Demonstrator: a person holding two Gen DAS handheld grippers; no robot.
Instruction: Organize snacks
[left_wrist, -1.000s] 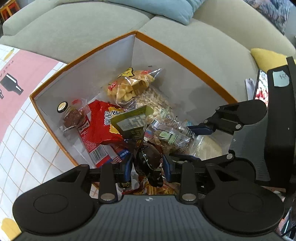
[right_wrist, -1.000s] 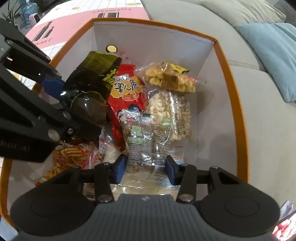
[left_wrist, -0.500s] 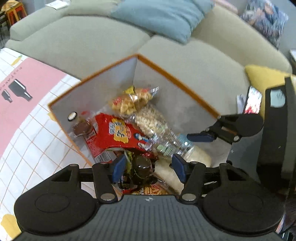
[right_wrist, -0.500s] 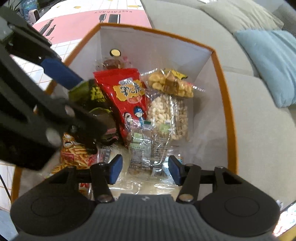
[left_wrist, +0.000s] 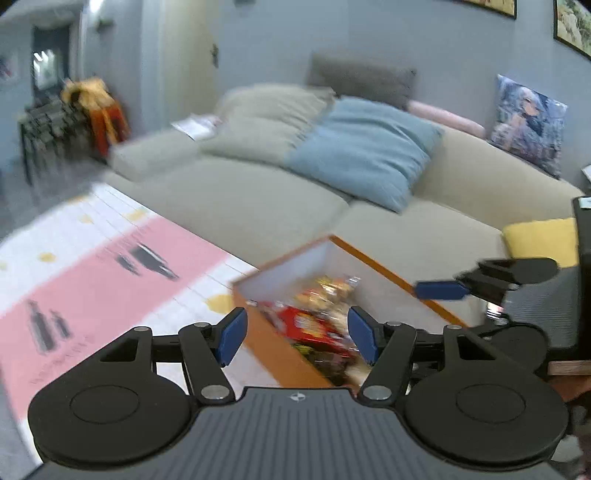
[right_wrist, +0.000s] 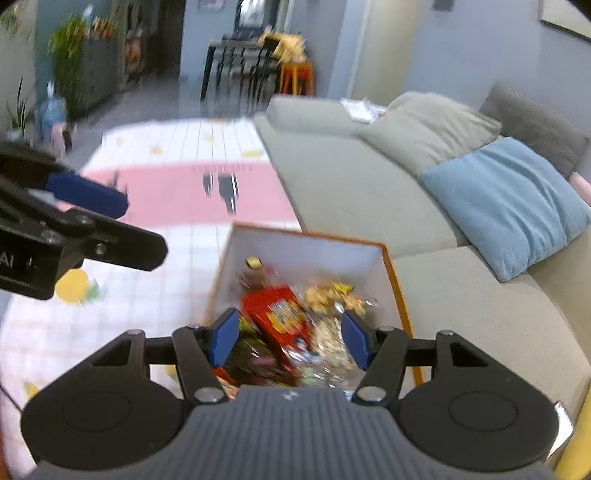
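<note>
Both sets of tongs are spread wide and hold nothing: the left tongs (left_wrist: 297, 339) and the right tongs (right_wrist: 288, 341) each show a clear gap between their blue pads, with only the box visible through it. The snacks sit in the orange-edged white cardboard box (right_wrist: 397, 291), which stands between the grey fabric sofa (right_wrist: 332, 177) and the pink-and-white checked mat (left_wrist: 110, 288). Inside it, a red foil snack packet (right_wrist: 279, 314) lies near the middle, a clear bag of yellow puffed pieces (right_wrist: 332, 295) just beside it toward the sofa side, and a dark packet (right_wrist: 255, 356) nearer the cameras.

Judging from the heaped contents, the pile looks loose. If either pair of tongs goes back in to straighten things, a pad could catch a crinkly bag edge and drag its neighbours out of place, or tip one over the low near wall. The two tools are also close together, the right one's blue pad (left_wrist: 441, 290) showing at the edge of the left view, so reaching in at once risks a knock.

Both views are smeared by motion, so printing on the packets cannot be read. The near part of the box is hidden behind the tool bodies, and what lies at the bottom under the top layer cannot be made out
</note>
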